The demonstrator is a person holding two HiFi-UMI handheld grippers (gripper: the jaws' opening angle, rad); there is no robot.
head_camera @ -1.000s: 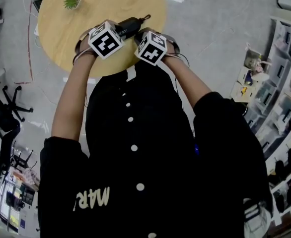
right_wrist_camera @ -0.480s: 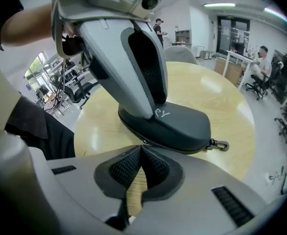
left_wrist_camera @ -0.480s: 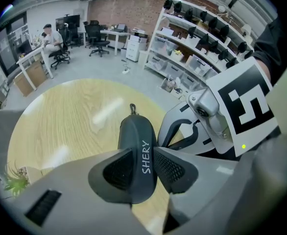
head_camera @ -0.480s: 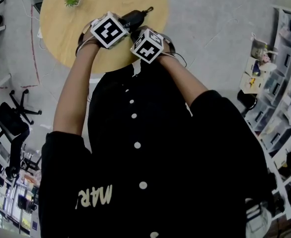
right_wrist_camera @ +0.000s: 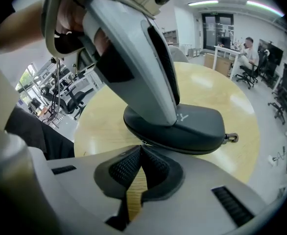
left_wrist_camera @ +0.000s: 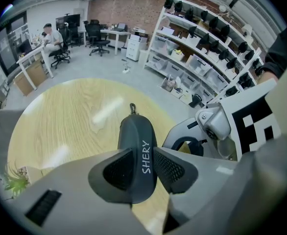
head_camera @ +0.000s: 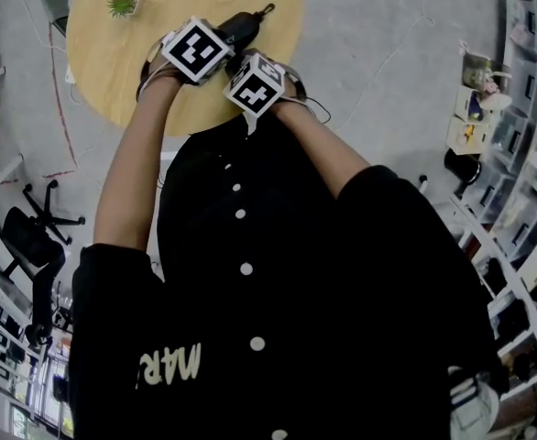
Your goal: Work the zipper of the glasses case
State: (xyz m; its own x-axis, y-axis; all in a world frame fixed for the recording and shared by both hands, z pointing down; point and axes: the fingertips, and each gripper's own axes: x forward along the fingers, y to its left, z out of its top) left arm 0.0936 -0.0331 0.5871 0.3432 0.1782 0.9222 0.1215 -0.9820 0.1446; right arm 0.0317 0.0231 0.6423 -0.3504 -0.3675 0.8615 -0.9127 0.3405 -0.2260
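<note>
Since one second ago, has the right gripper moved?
Yes. In the head view the right gripper has shifted left, away from the loop of the case and nearer the left gripper.

Bare tabletop (head_camera: 104,67) beside glasses case (head_camera: 243,24), plant (head_camera: 122,5) near edge

I'm working in an open-plan office that doubles as a lab. A brick wall (left_wrist_camera: 119,6) closes the far end, with desks (left_wrist_camera: 31,65) and rolling office chairs (left_wrist_camera: 97,33) where a person (left_wrist_camera: 50,35) sits. Long white shelving racks (left_wrist_camera: 202,48) hold rows of dark gear and boxes. Strip lights (right_wrist_camera: 202,3) hang above a bare grey floor (left_wrist_camera: 94,65), and my counter (left_wrist_camera: 70,121) is a round wooden one.
</note>
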